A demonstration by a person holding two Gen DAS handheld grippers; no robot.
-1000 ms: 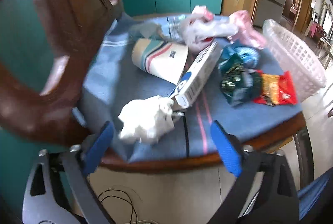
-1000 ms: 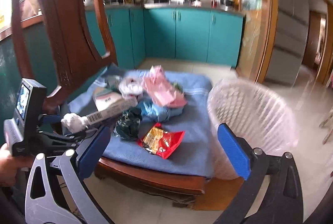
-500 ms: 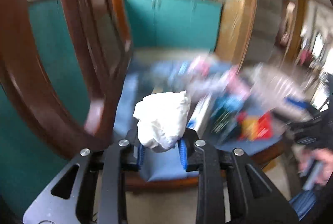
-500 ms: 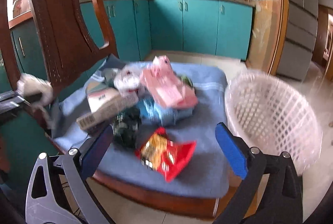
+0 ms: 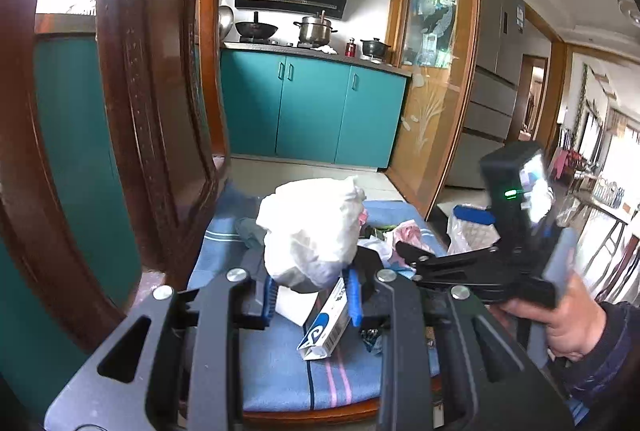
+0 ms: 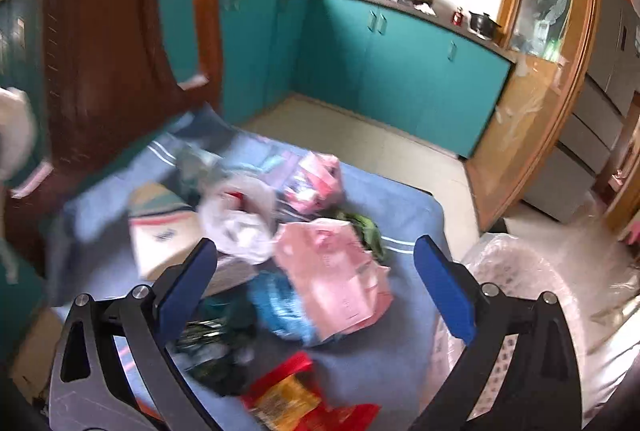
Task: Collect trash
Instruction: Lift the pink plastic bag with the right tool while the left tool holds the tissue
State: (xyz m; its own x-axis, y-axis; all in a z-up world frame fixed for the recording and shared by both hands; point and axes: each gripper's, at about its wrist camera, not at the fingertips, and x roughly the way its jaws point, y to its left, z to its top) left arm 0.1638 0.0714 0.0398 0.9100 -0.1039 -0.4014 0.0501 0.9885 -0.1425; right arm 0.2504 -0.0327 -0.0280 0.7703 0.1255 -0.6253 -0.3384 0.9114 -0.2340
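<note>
Left gripper: clamps the tissue wad, lifted clear.
Right gripper: wide, empty, above the wrappers.
Next: basket, to its right.

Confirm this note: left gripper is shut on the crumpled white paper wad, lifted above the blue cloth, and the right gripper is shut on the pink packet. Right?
Not quite. The right gripper is open and holds nothing; the pink packet lies on the blue cloth between its spread fingers, as the right wrist view shows. The rest stands: the left gripper is shut on the white paper wad.
</note>
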